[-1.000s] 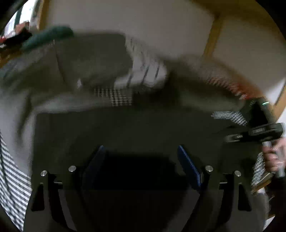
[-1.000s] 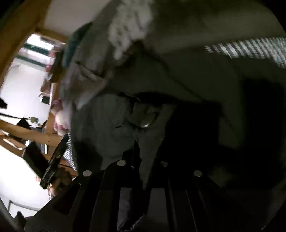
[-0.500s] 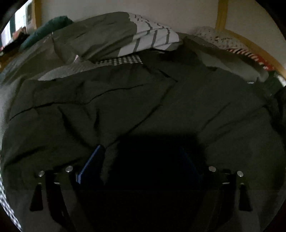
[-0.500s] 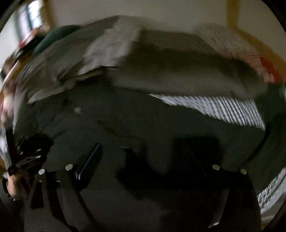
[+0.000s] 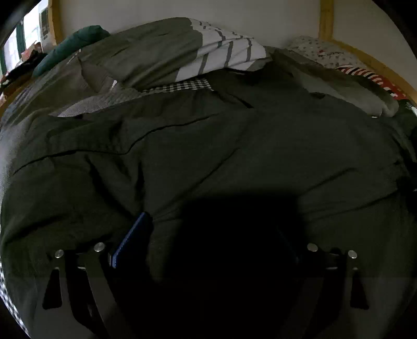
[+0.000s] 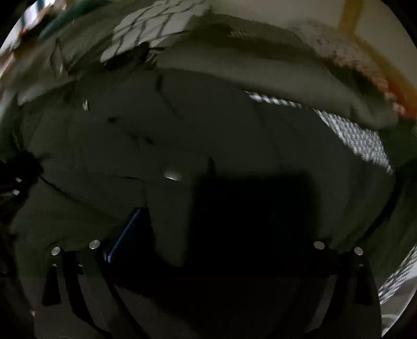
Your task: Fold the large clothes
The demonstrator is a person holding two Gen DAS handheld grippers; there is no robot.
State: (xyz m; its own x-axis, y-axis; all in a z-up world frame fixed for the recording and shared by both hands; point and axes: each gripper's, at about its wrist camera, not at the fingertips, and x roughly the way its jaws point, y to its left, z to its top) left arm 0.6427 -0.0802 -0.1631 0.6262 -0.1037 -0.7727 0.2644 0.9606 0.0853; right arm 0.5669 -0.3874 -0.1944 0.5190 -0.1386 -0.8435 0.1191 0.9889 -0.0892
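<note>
A large dark green garment [image 5: 208, 146] lies spread over a bed; it also fills the right wrist view [image 6: 182, 135]. My left gripper [image 5: 213, 229] is open, low over the near edge of the garment, its left blue pad [image 5: 131, 238] against the cloth; the right finger is lost in shadow. My right gripper [image 6: 216, 224] is open too, just above the same garment, left blue pad [image 6: 125, 234] showing. A metal snap [image 6: 172, 175] glints on the cloth ahead of it. Neither gripper holds cloth.
Behind the garment lies a pile of other clothes: a grey and white striped piece [image 5: 224, 52], checked fabric [image 5: 182, 86], a dark teal item [image 5: 73, 44] and a red patterned piece [image 5: 370, 78]. A wooden frame [image 5: 325, 20] and a pale wall stand behind.
The right gripper was shut on the garment a second ago; it has let go and swung round to face the bed. The left gripper has come down close over the garment.
</note>
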